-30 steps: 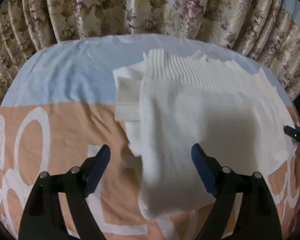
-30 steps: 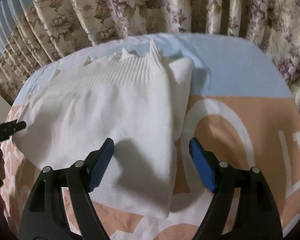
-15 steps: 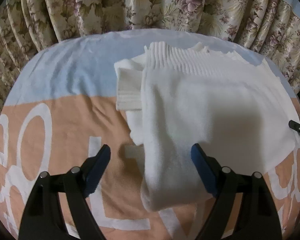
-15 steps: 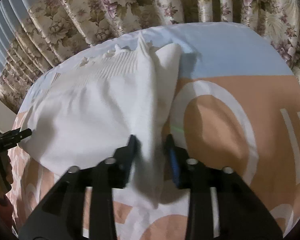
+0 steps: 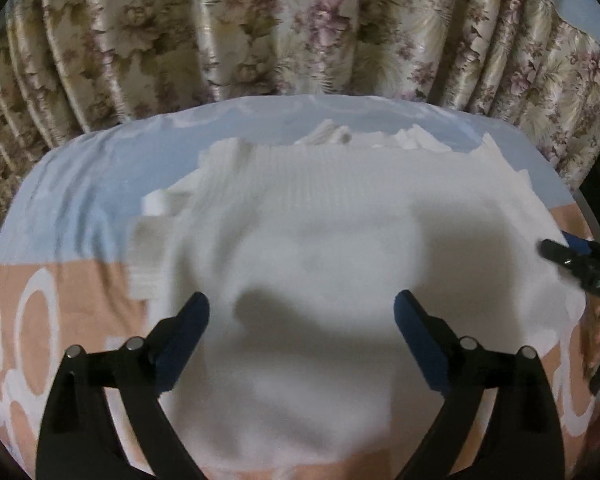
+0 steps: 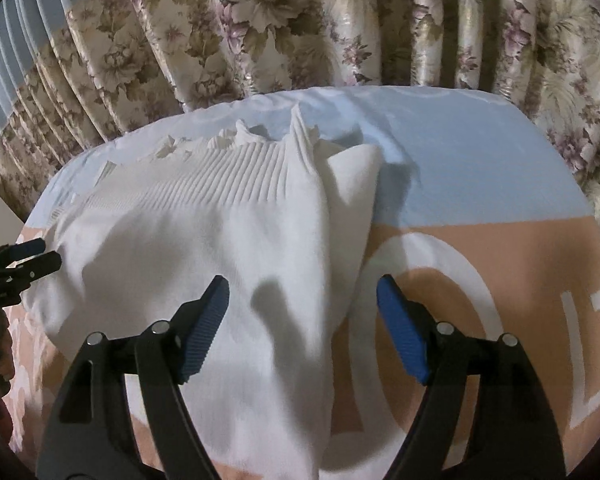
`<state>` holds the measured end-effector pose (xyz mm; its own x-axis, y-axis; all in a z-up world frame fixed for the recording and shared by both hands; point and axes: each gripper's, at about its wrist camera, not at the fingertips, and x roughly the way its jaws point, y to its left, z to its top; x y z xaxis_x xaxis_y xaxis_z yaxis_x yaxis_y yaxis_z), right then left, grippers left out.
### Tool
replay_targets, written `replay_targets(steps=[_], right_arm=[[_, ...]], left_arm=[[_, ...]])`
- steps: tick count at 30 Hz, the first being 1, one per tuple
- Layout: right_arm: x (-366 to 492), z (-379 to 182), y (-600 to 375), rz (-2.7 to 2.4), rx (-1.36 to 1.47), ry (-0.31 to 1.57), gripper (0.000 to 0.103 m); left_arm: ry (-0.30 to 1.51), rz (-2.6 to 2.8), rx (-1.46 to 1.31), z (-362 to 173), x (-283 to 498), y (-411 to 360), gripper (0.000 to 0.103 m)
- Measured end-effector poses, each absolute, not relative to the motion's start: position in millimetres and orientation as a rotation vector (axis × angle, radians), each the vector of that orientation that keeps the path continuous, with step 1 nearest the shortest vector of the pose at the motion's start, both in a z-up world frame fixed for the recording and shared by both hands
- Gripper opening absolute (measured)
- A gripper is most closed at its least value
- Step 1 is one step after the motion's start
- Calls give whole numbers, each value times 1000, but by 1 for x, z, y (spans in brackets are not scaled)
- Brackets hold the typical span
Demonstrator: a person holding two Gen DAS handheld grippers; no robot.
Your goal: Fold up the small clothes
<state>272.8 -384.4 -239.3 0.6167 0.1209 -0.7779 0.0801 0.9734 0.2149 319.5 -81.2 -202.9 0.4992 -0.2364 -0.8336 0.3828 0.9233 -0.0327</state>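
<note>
A: Where's the white sweater (image 5: 320,248) relative to your left gripper (image 5: 302,332)?

B: Flat on the bedsheet (image 5: 80,200), stretching to 12 o'clock; jaws just spread wider, nothing pinched.

A: Your right gripper (image 6: 302,312)?

B: Jaws just reopened, straddling the sweater's folded edge without pressing it; the rest lies toward 10 o'clock.
</note>
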Motion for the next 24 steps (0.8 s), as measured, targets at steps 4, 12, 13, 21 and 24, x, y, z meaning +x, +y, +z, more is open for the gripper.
replay_targets(steps=[4, 12, 13, 21, 24], right_arm=[[283, -245, -388, 31, 264, 921, 78], [293, -251, -395, 30, 262, 933, 79], [293, -250, -395, 30, 262, 933, 79], [298, -254, -390, 20, 221, 956, 86], [296, -254, -389, 24, 236, 970, 86]], left_arm=[[996, -379, 149, -208, 327, -101, 96], [1019, -358, 131, -218, 329, -117, 96], [1021, -356, 136, -220, 329, -118, 96], [1024, -336, 153, -223, 329, -121, 97], [1025, -335, 154, -224, 330, -121, 97]])
